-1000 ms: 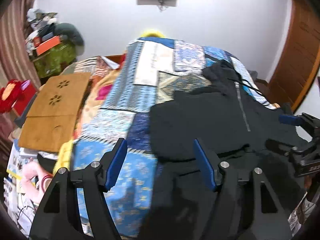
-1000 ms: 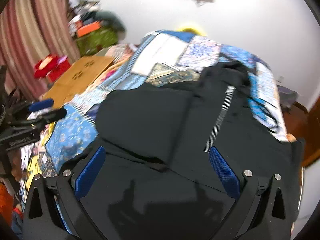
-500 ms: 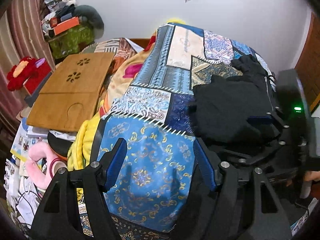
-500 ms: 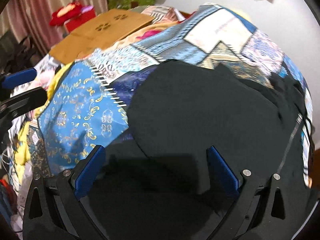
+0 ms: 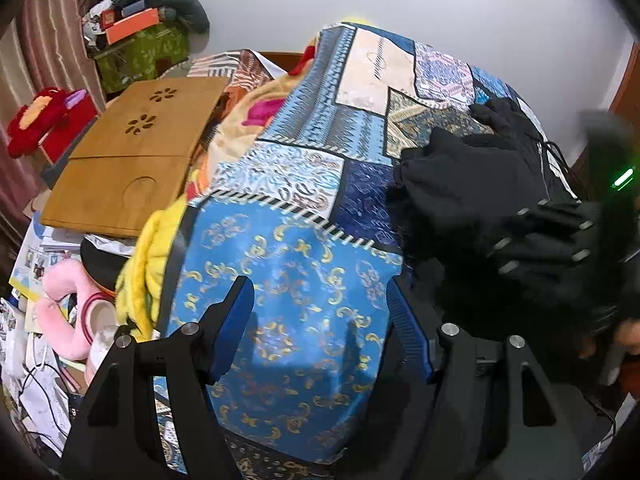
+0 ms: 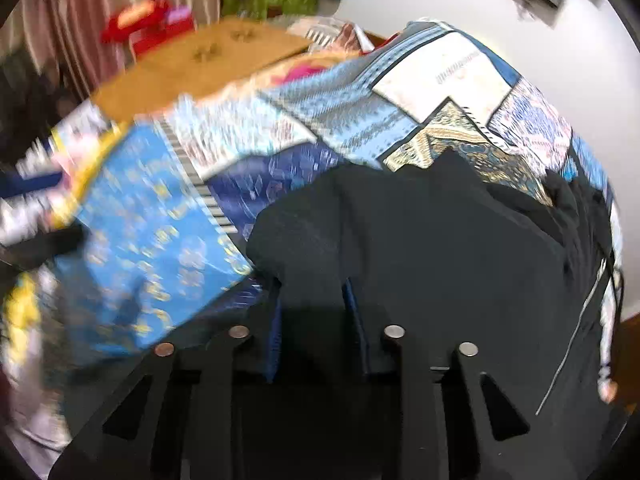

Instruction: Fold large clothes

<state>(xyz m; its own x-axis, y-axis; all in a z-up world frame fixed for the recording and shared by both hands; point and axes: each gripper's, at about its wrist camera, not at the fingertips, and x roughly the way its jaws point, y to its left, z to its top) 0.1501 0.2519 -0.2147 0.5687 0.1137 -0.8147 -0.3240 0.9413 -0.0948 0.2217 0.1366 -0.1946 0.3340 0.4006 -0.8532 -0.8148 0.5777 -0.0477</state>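
Black jacket lies on the patchwork bedspread, zip running near to far. Right gripper is closing on its near hem; left gripper hangs parted, empty, over bedspread.

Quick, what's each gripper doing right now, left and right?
Left gripper: open, nothing between its fingers, over the patchwork bedspread.
Right gripper: jaws closing on a fold of the black garment.
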